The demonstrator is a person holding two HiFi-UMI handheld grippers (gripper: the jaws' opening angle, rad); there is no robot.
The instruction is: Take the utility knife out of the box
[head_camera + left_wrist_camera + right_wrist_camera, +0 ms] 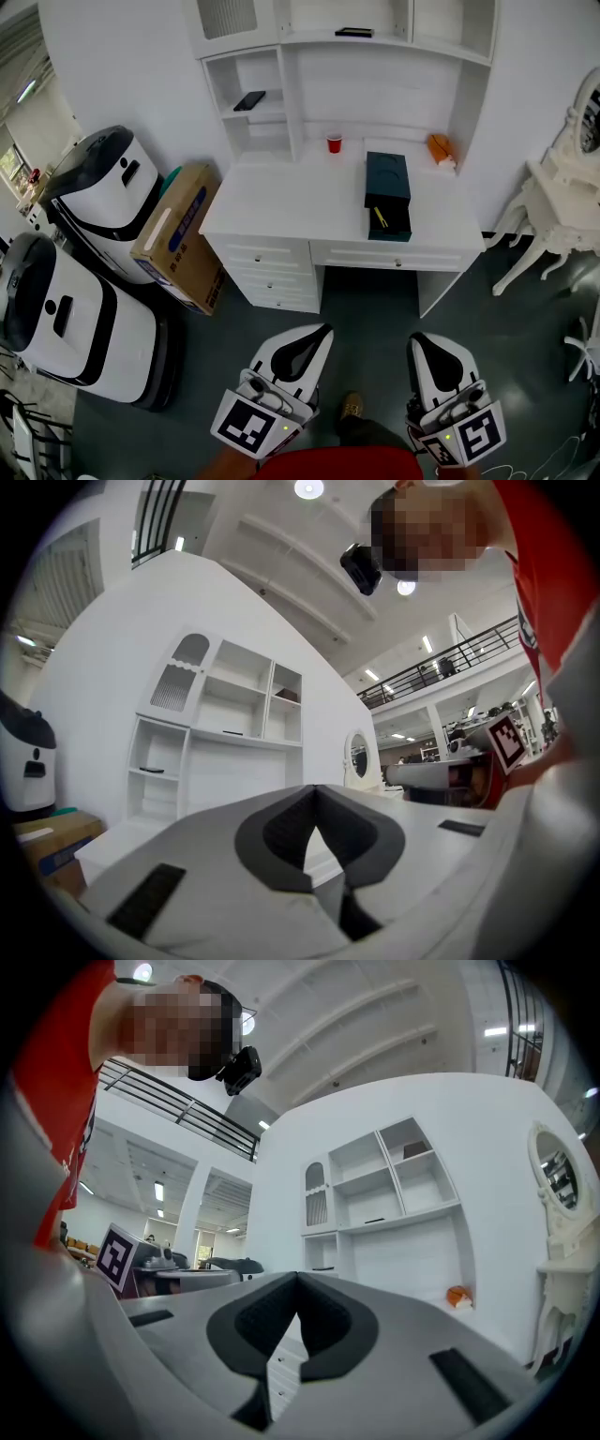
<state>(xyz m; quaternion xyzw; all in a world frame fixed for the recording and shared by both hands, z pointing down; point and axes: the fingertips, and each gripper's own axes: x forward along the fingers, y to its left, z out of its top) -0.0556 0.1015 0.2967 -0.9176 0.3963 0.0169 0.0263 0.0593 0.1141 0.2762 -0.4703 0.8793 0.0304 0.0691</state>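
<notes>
A dark teal box stands on the white desk, its bottom drawer pulled out toward me. In that drawer lies the yellow utility knife. Both grippers hang low over the floor, well short of the desk. The left gripper and the right gripper point at the desk, each shut with nothing between the jaws. In the left gripper view, the left gripper shows its pads meeting at the tip. The right gripper looks the same in its own view. Neither gripper view shows the box.
A red cup and an orange object stand at the desk's back. A cardboard box leans left of the desk, beside two white machines. White carved furniture stands right. Dark floor lies between me and the desk.
</notes>
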